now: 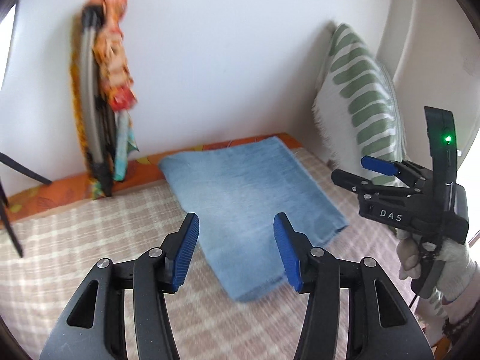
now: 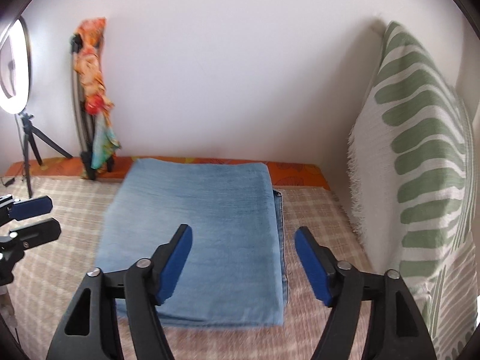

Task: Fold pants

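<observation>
Light blue denim pants (image 1: 249,198) lie folded into a flat rectangle on the checked beige bedspread (image 1: 75,255); they also show in the right wrist view (image 2: 204,234). My left gripper (image 1: 237,249) is open and empty, held above the near edge of the pants. My right gripper (image 2: 243,261) is open and empty, above the pants' near right side. The right gripper also shows in the left wrist view (image 1: 354,169), held by a gloved hand at the right. The left gripper shows at the left edge of the right wrist view (image 2: 45,217).
A green-and-white patterned pillow (image 2: 420,180) leans against the wall at the right. A folded frame draped with orange floral cloth (image 2: 93,96) stands against the back wall. A ring light on a tripod (image 2: 15,66) stands at the far left. An orange sheet (image 2: 297,174) edges the bed's far side.
</observation>
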`<action>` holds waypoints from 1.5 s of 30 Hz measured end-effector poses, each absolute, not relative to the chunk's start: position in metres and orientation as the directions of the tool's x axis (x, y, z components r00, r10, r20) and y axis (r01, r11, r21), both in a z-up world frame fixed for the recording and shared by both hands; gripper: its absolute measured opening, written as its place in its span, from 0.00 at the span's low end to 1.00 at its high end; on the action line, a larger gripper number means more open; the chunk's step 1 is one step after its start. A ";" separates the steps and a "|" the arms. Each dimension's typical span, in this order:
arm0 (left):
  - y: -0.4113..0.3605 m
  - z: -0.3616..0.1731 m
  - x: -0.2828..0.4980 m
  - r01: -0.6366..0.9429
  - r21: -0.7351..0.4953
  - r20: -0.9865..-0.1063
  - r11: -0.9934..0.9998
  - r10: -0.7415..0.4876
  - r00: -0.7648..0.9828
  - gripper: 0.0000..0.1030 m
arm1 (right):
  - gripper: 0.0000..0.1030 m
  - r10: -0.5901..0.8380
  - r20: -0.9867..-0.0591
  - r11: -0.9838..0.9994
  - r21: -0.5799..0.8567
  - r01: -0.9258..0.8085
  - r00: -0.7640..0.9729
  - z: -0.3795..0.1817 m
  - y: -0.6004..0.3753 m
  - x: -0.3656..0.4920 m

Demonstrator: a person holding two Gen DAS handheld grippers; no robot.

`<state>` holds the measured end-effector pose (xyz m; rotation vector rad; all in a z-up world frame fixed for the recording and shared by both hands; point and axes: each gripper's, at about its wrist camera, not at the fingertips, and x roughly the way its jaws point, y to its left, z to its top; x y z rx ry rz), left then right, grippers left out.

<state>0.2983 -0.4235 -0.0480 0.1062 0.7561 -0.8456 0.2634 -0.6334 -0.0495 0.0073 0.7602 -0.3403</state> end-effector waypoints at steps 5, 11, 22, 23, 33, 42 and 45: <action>-0.397 -0.024 0.260 0.738 -0.144 -0.612 0.660 -0.645 0.458 0.55 | 0.82 -0.311 -0.634 0.943 -0.113 0.313 0.708 -0.023 -0.610 0.226; -0.358 -0.004 0.220 0.741 -0.143 -0.583 0.656 -0.661 0.473 0.56 | 0.88 -0.322 -0.590 0.941 -0.114 0.319 0.741 -0.001 -0.578 0.173; -0.287 0.002 0.156 0.721 -0.185 -0.562 0.668 -0.674 0.480 0.64 | 0.97 -0.312 -0.563 0.941 -0.070 0.332 0.765 0.003 -0.513 0.080; -0.281 0.002 0.150 0.721 -0.185 -0.559 0.667 -0.675 0.481 0.65 | 0.98 -0.311 -0.564 0.939 -0.060 0.338 0.765 0.002 -0.506 0.072; -0.224 -0.008 0.108 0.675 -0.198 -0.559 0.711 -0.648 0.518 0.78 | 1.00 -0.356 -0.531 0.919 -0.051 0.390 0.769 0.010 -0.456 0.016; -0.193 -0.023 0.082 0.629 -0.173 -0.573 0.758 -0.597 0.562 0.78 | 1.00 -0.402 -0.522 0.889 -0.026 0.457 0.752 0.006 -0.426 -0.013; -0.187 -0.026 0.078 0.617 -0.169 -0.575 0.769 -0.585 0.572 0.78 | 1.00 -0.411 -0.522 0.882 -0.021 0.471 0.747 0.003 -0.420 -0.019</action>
